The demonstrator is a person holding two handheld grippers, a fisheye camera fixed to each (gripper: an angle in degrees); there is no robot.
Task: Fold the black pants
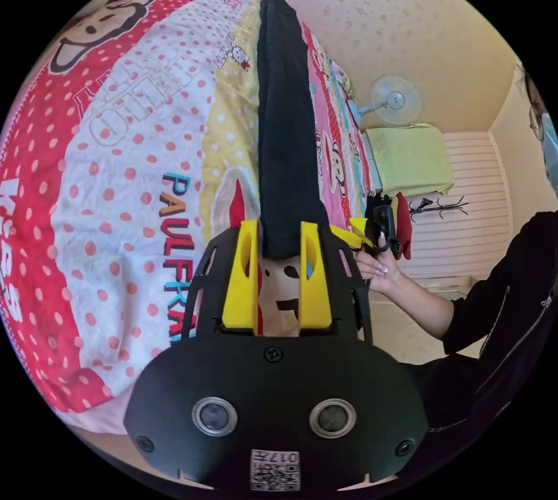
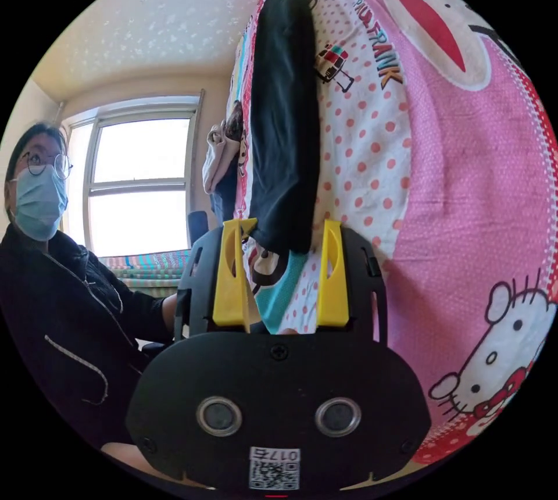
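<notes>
Where the black pants are running up the middle of the left gripper view as a long narrow strip, their near end is sitting between the left gripper's parted yellow jaws; whether either jaw is touching the cloth is hard to make out. A cartoon-print bedsheet is spreading beneath them. At centre right, a hand is holding the other gripper, mostly hidden. A fan is standing beyond.

In the right gripper view, a window is glowing at left, and the right gripper is hanging open around the pants' end.
</notes>
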